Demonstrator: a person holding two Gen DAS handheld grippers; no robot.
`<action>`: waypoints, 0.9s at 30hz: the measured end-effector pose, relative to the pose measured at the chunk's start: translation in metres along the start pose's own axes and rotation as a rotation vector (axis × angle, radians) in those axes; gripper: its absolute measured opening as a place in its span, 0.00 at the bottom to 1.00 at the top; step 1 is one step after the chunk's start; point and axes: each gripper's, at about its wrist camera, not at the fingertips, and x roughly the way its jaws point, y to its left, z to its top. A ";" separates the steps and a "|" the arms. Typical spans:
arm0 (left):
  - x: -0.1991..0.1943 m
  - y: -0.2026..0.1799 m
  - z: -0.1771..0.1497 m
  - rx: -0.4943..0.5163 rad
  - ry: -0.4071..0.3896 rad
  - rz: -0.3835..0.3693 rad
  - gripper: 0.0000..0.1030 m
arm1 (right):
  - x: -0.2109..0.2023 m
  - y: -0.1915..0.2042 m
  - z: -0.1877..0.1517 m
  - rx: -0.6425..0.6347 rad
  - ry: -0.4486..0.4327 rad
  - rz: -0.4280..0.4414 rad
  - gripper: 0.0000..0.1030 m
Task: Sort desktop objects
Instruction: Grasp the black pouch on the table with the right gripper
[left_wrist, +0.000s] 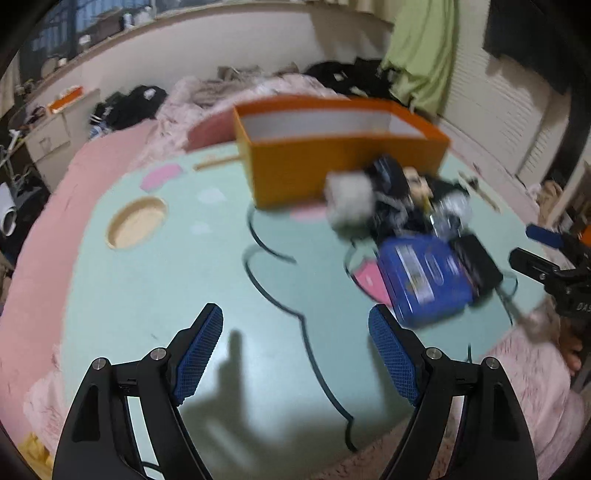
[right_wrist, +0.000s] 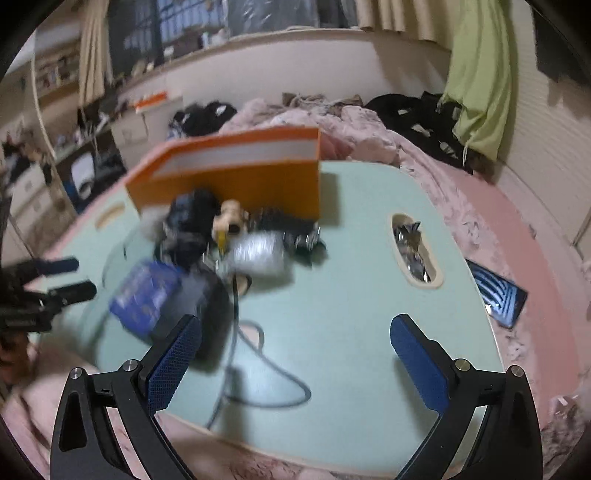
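Orange box (left_wrist: 343, 173) — we see nothing inside; pile (left_wrist: 406, 221) unsorted beside it. Left gripper (left_wrist: 295, 347), right gripper (right_wrist: 295, 354) — both apart, empty.

The flat tabletop of the bench (left_wrist: 155, 280) is pale mint green, printed with thin dark curved lines and small pink and white patches. An open rectangular cardboard box (left_wrist: 295, 173) is orange outside and white inside. Beside it, a flat rectangular packet (left_wrist: 424, 277) is deep blue with pale label print. A soft roundish object (left_wrist: 349, 201) is white-grey. The left tool (left_wrist: 295, 350) has black arms and blue pads with a fine mesh texture; the right tool (right_wrist: 295, 362) has the same colours. The rumpled bedding (right_wrist: 354, 133) behind the bench is pale pink, a hanging cloth (right_wrist: 480, 74) yellow-green.
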 end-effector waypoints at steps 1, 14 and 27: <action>0.004 -0.003 -0.002 0.010 0.021 0.011 0.79 | 0.004 0.005 -0.004 -0.024 0.012 -0.024 0.99; 0.014 0.000 -0.016 -0.057 0.014 0.069 1.00 | 0.019 0.006 -0.028 -0.035 -0.005 -0.021 1.00; 0.011 0.002 -0.012 -0.059 0.014 0.064 1.00 | 0.003 0.012 -0.023 -0.052 -0.068 0.003 1.00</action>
